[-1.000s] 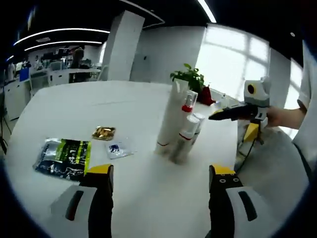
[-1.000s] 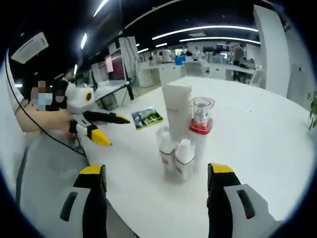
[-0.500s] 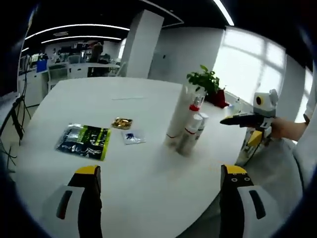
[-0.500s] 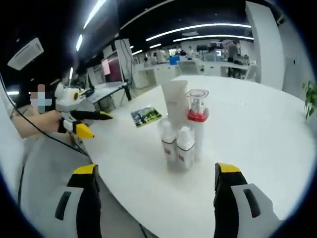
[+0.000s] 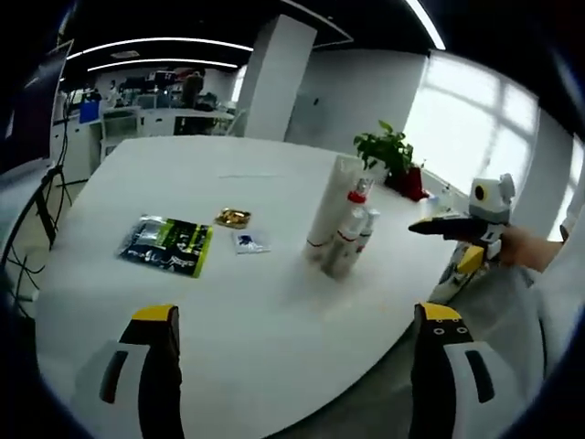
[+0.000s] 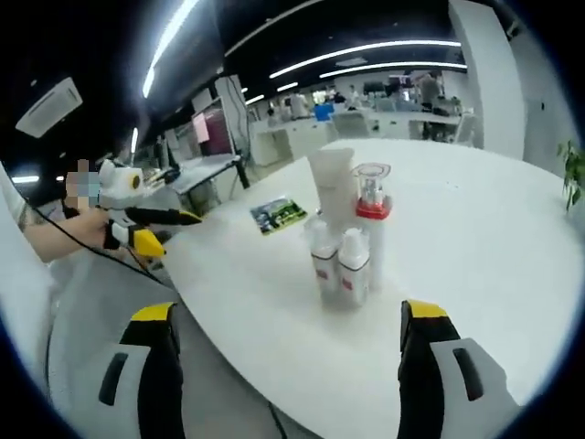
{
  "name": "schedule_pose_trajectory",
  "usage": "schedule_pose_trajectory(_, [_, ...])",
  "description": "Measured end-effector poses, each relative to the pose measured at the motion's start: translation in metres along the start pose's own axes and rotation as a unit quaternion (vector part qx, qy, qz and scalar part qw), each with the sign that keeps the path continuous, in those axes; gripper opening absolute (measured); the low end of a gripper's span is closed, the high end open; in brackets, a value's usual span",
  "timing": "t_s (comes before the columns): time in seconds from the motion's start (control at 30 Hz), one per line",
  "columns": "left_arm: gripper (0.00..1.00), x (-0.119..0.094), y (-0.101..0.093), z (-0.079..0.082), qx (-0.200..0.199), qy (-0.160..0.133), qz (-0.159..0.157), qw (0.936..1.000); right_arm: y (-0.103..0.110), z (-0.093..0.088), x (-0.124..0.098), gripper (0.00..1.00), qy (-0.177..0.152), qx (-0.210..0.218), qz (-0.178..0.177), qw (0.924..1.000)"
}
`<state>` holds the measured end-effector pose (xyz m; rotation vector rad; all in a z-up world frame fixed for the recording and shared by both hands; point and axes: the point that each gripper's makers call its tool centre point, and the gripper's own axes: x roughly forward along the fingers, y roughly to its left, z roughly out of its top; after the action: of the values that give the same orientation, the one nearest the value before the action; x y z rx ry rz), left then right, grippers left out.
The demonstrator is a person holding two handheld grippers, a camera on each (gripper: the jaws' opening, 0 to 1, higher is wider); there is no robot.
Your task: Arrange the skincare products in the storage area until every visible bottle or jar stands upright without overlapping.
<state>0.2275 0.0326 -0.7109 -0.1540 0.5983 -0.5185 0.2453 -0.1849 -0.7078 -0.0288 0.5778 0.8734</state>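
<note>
Both the left gripper (image 5: 292, 325) and right gripper (image 6: 291, 320) hang agape, empty, off the table's (image 6: 475, 229) edge; the skincare bottles (image 6: 345, 240) stand upright mid-table; the job looks done, so best leave them untouched.

Open office, white round table (image 5: 228, 302), white pillar (image 5: 274, 78), bright windows (image 5: 462, 119), ceiling strip lights (image 6: 366, 55), distant desks (image 6: 366, 119)
</note>
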Motion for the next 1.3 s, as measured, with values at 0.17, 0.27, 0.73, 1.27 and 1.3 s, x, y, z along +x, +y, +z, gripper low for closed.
schedule_pose_trajectory(0.17, [0.98, -0.01, 0.008, 0.011, -0.02, -0.053, 0.028, 0.998, -0.002, 0.0, 0.0, 0.99, -0.001, -0.004, -0.006, 1.0])
schedule_pose_trajectory(0.27, [0.99, -0.014, 0.008, 0.015, -0.009, -0.055, 0.033, 0.9979, 0.002, 0.001, 0.0, 0.99, -0.001, -0.01, -0.003, 0.9999])
schedule_pose_trajectory(0.73, [0.98, -0.015, 0.025, 0.002, -0.036, -0.021, 0.072, 0.9965, 0.006, -0.001, 0.001, 0.99, 0.008, -0.019, 0.005, 0.9998])
schedule_pose_trajectory(1.27, [0.93, 0.01, 0.051, -0.008, -0.086, 0.016, 0.123, 0.9885, 0.003, -0.006, 0.0, 0.99, 0.014, -0.005, 0.004, 0.9999])
schedule_pose_trajectory(1.3, [0.92, 0.013, 0.054, -0.009, -0.088, 0.021, 0.13, 0.9874, 0.003, -0.006, 0.0, 0.99, 0.015, -0.004, 0.004, 0.9999])
